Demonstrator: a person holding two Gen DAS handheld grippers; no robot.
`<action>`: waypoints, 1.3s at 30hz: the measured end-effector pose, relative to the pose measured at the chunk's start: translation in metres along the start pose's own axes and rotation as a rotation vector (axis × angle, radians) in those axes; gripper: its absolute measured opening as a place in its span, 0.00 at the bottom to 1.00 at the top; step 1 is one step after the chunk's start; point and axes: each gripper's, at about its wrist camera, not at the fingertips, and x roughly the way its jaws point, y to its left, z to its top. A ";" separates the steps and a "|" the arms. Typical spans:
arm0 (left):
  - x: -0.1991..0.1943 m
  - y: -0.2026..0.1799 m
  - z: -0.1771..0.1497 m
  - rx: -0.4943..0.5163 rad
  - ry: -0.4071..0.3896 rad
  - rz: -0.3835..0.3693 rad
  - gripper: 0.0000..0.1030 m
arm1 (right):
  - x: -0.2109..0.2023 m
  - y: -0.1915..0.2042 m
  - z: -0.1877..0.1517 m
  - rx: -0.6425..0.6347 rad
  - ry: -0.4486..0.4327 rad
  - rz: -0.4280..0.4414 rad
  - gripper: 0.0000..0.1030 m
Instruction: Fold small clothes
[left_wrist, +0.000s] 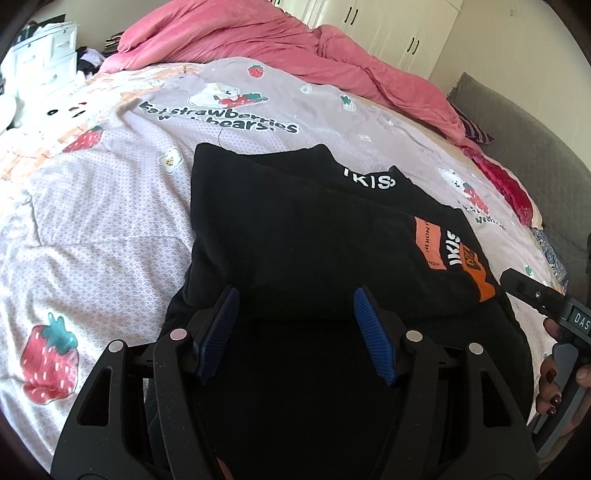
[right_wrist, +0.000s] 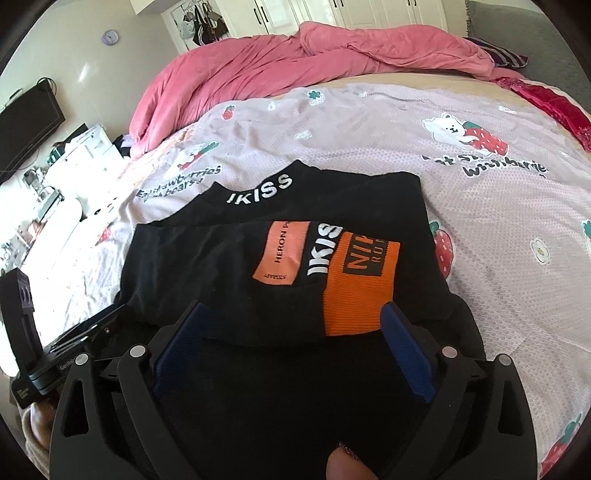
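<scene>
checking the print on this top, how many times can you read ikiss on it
2 in the right wrist view: one IKISS print across the collar band at the far edge of the black top, one IKISS print running between the two orange patches. Folds may hide more.

pink duvet (right_wrist: 295, 62) (rumpled) | strawberry sheet (right_wrist: 480, 229) | white wardrobe (right_wrist: 332, 11)

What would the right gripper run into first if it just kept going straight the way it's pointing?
Most likely the folded black garment: the right gripper angles down at its near edge, by the orange panel, with open jaws. Depth is hard to judge.
</scene>
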 end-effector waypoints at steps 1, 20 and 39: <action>-0.001 0.000 0.000 -0.001 -0.003 -0.001 0.57 | -0.001 0.001 0.000 -0.001 -0.003 0.002 0.92; -0.030 -0.001 -0.003 -0.013 -0.034 0.019 0.77 | -0.018 0.019 -0.002 -0.053 -0.011 0.027 0.95; -0.079 0.003 -0.017 -0.024 -0.080 0.071 0.91 | -0.050 0.025 -0.011 -0.092 -0.042 0.062 0.96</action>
